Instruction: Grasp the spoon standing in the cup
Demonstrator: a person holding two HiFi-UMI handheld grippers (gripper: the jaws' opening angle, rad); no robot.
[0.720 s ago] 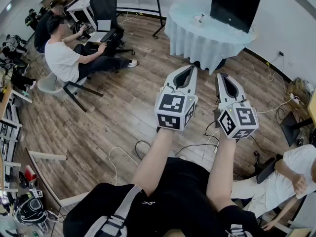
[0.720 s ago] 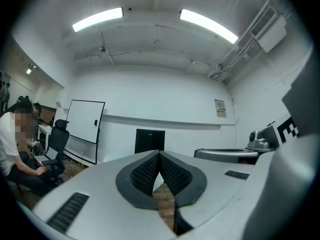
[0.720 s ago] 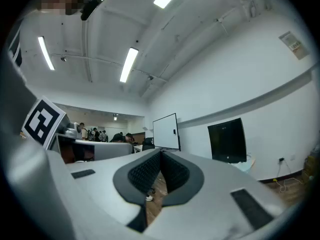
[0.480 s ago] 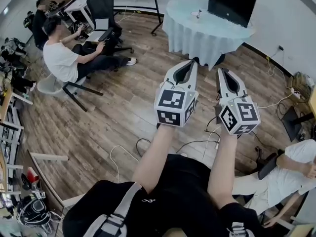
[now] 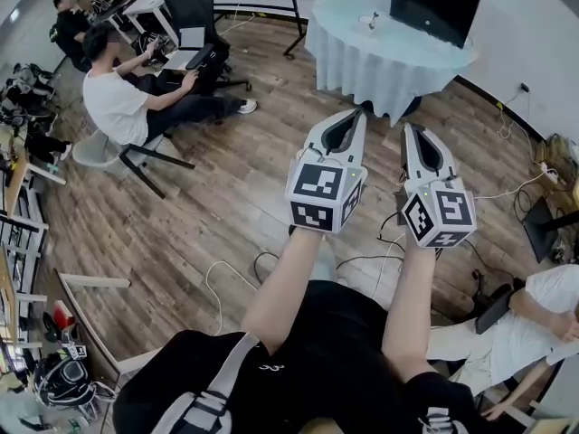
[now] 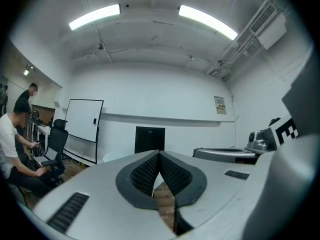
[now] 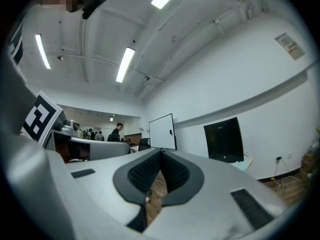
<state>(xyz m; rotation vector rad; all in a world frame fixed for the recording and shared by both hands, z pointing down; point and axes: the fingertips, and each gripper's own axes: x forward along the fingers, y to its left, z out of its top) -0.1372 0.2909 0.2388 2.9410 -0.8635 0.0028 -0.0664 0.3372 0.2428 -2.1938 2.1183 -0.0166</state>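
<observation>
Not yet begun; left to do: approach, then grasp. Holding left tongs point(image 5: 355, 116) and right tongs point(image 5: 409, 127) pressed together, empty, over wooden floor point(image 5: 226, 197), well apart from clothed tabletop point(image 5: 348, 36). Noting small pale item on it beside dark monitor point(image 5: 436, 5), judged the cup point(image 5: 371, 21); too small to make out spoon.

Left claw point(image 6: 159, 155) pinched together at the tips — whiteboard point(image 6: 82, 129) and black screen point(image 6: 149, 139) beyond.
</observation>
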